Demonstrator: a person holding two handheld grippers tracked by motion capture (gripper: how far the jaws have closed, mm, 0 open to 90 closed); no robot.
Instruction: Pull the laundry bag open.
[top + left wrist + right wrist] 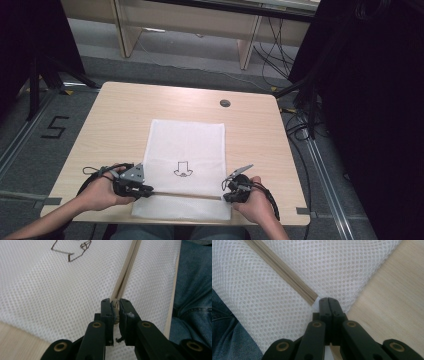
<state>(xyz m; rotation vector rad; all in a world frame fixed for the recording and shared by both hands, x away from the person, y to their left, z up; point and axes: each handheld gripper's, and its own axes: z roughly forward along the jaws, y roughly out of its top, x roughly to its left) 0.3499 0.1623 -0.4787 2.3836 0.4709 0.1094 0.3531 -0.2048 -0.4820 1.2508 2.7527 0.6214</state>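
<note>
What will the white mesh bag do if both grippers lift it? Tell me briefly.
The white mesh bag would probably sag between the grips: it lies flat and thin on the table. It looks light, being open-weave netting. The left gripper pinches the zipper pull and the right gripper the bag's corner, so lifting could slide the zipper rather than raise the bag evenly.

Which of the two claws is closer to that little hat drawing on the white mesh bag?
Left. The left claw sits just below-left of the drawing, clamping the zipper pull. The right claw grips the bag at its right edge, farther away.
</note>
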